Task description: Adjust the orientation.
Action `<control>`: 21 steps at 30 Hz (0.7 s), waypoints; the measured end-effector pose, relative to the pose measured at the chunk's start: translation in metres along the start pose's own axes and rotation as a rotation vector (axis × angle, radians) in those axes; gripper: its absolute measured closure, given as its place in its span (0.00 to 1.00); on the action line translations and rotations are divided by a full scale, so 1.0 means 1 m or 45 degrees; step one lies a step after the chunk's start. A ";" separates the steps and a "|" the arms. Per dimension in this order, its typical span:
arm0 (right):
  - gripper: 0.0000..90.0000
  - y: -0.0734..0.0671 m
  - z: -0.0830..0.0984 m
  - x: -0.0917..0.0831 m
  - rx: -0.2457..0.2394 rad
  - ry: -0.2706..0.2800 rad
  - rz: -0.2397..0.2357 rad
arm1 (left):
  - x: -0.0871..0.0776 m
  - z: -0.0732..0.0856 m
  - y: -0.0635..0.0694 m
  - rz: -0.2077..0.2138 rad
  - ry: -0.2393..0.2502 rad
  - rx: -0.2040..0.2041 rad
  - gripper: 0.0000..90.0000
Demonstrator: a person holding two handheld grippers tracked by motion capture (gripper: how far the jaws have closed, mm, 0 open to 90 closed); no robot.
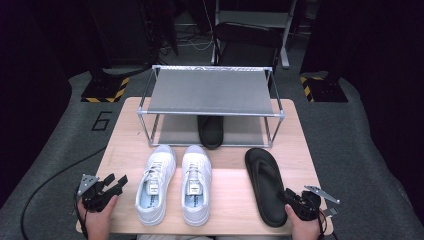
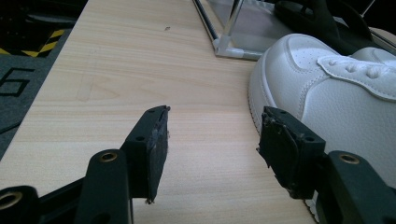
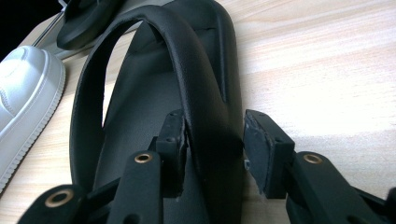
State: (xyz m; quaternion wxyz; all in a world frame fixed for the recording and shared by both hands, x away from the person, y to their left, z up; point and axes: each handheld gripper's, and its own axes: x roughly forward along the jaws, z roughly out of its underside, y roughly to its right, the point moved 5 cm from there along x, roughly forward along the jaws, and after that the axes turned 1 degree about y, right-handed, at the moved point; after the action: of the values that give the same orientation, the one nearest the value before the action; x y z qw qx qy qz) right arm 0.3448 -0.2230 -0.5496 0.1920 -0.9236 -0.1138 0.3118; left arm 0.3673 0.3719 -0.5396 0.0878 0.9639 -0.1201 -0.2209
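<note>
A black flip-flop (image 1: pixel 264 185) lies on the right of the wooden table (image 1: pixel 230 200), toe toward the rack. My right gripper (image 1: pixel 287 196) is at its heel end. In the right gripper view the flip-flop (image 3: pixel 140 140) has its strap and right edge between the jaws of my right gripper (image 3: pixel 212 140); the left pad lies against the strap and the right pad stands just off the sole's edge. My left gripper (image 1: pixel 116 180) rests open near the front left, beside the left white sneaker (image 1: pixel 156 182). Its jaws (image 2: pixel 212 135) hold nothing, and the sneaker (image 2: pixel 327 88) is just to their right.
The second white sneaker (image 1: pixel 195 182) stands beside the first. A metal shoe rack (image 1: pixel 210 92) with grey shelves stands at the back of the table. Another black flip-flop (image 1: pixel 210 131) lies on its lower shelf. Bare wood lies left of the sneakers (image 2: pixel 116 70).
</note>
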 end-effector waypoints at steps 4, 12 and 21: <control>0.70 0.000 -0.001 0.000 -0.016 -0.004 0.009 | 0.001 0.000 0.002 -0.001 0.016 -0.014 0.47; 0.70 -0.006 0.000 0.002 -0.048 0.007 -0.002 | 0.000 -0.001 0.001 0.001 0.011 -0.012 0.47; 0.65 -0.003 0.006 0.004 0.039 -0.019 -0.034 | 0.000 -0.001 0.001 0.001 0.017 -0.015 0.47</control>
State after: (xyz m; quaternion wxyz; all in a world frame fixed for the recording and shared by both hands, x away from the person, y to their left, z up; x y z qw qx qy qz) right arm 0.3435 -0.2176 -0.5550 0.2093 -0.9166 -0.1226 0.3178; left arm 0.3672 0.3711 -0.5383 0.0944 0.9647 -0.1187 -0.2151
